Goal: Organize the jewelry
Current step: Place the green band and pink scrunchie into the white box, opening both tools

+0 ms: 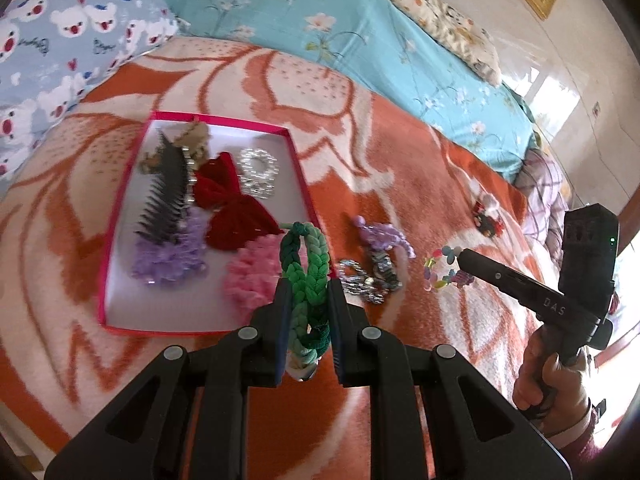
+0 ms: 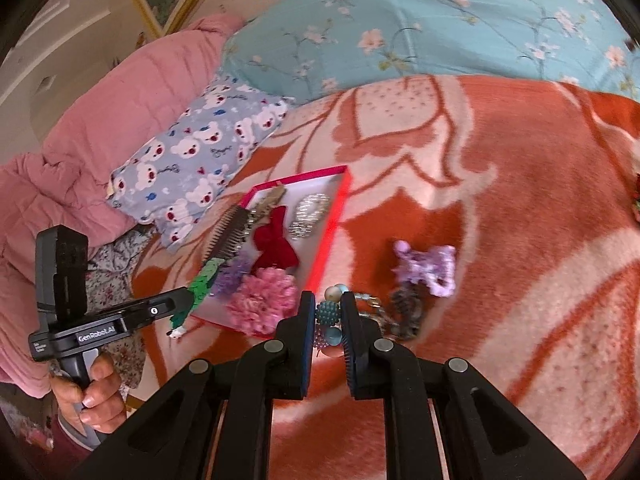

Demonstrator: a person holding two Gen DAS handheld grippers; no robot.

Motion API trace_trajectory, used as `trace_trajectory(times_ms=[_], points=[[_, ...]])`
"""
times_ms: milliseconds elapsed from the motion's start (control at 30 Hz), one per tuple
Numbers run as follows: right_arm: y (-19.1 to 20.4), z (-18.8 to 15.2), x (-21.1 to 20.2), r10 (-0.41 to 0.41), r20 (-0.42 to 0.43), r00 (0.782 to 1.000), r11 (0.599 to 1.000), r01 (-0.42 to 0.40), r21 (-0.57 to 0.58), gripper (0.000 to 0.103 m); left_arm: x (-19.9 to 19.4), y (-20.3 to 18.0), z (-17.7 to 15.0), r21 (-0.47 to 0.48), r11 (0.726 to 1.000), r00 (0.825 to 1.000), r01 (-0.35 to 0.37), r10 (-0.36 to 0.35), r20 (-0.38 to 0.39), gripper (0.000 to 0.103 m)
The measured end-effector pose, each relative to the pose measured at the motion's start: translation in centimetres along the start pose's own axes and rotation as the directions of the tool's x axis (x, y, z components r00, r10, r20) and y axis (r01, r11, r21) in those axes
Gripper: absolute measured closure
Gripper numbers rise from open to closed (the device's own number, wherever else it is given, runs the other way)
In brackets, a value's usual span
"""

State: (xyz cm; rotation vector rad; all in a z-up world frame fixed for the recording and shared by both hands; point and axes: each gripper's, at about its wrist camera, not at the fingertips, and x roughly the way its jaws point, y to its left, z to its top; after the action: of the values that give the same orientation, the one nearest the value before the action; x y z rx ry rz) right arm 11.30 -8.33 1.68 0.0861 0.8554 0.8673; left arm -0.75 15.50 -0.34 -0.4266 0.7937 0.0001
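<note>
At the left of the left wrist view, the pink-rimmed tray (image 1: 105, 240) lies on the orange patterned blanket (image 1: 420, 152), already holding a black comb (image 1: 166, 188), a red bow (image 1: 228, 200), a clear bead bracelet (image 1: 259, 168), a purple scrunchie (image 1: 168, 256) and a pink scrunchie (image 1: 252, 276). Lower centre, the left gripper (image 1: 309, 300) has its fingers drawn in close on a green braided band (image 1: 308, 276), whose loop rises over the tray's right-hand corner. Right of that, a silver chain (image 1: 358, 280) and a purple knitted tie (image 1: 380, 236) lie loose on the blanket, with a dark red clip (image 1: 486, 216) farther toward the right edge. In the right wrist view's lower centre, the right gripper (image 2: 326, 312) is nearly closed around a beaded bracelet (image 2: 330, 320) just outside the tray's near corner. The risks, as I judge them: the band is pinched across only part of its length, so it could swing or slide free short of the tray; the round beads may roll out of the pads; and the two grippers, both near the same corner, could knock each other or nudge the light tray.
</note>
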Motion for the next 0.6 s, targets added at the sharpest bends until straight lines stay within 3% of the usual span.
trace_trajectory(times_ms=[600], points=[[6.5,1.8,7.5,0.134,-0.06,0.989,0.989,-0.138,-0.051,0.091,-1.3,6.7,-0.2,-0.101,0.99,0.995,-0.102,0.104,0.009,0.088]])
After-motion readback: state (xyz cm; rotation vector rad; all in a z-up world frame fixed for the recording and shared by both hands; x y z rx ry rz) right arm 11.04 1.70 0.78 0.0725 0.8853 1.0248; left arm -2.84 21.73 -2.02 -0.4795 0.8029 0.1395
